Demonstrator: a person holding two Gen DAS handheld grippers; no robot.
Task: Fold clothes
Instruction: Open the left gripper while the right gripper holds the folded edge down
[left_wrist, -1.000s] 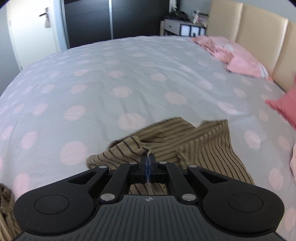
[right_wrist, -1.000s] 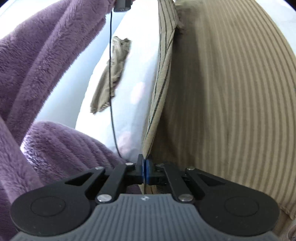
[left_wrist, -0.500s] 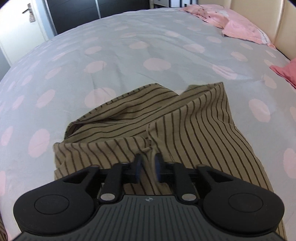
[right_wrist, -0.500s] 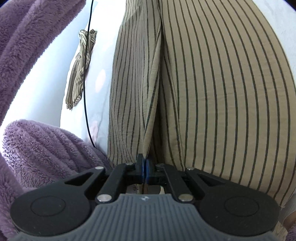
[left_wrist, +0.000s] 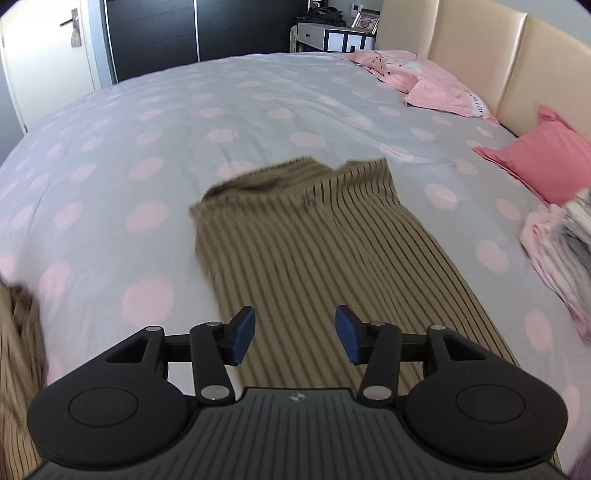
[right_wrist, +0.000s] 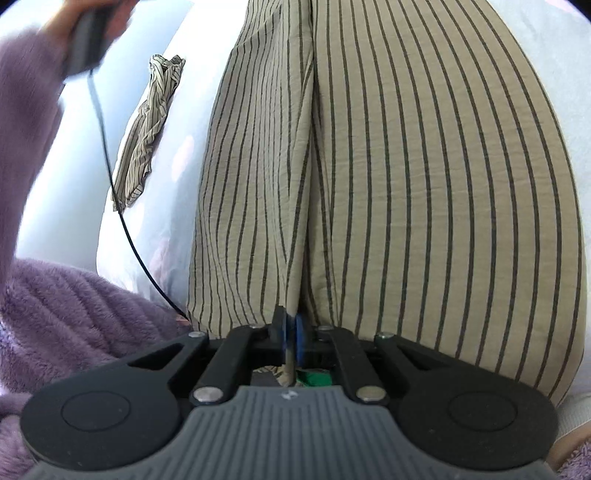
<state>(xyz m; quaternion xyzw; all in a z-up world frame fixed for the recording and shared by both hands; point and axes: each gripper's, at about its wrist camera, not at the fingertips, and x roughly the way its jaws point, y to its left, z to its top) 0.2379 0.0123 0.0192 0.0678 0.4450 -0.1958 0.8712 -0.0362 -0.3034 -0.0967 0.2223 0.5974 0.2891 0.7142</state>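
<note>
My left tongs (left_wrist: 294, 334), blue pads parting, hover with nothing between them above the striped tan garment (left_wrist: 332, 251), which lies flat on the polka-dot bed (left_wrist: 184, 122). My right tongs (right_wrist: 290, 334), just starting to ease apart, still pinch a crinkled fold of that thin, dark-lined cloth beside a fuzzy purple sleeve (right_wrist: 74, 310).

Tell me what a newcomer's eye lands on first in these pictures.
The tan striped garment stretched along the polka-dot bedspread dominates both views. The left gripper hangs over it with jaws opening and nothing between them, while the right gripper pinches its fold. Pink pillows line the beige headboard.
</note>
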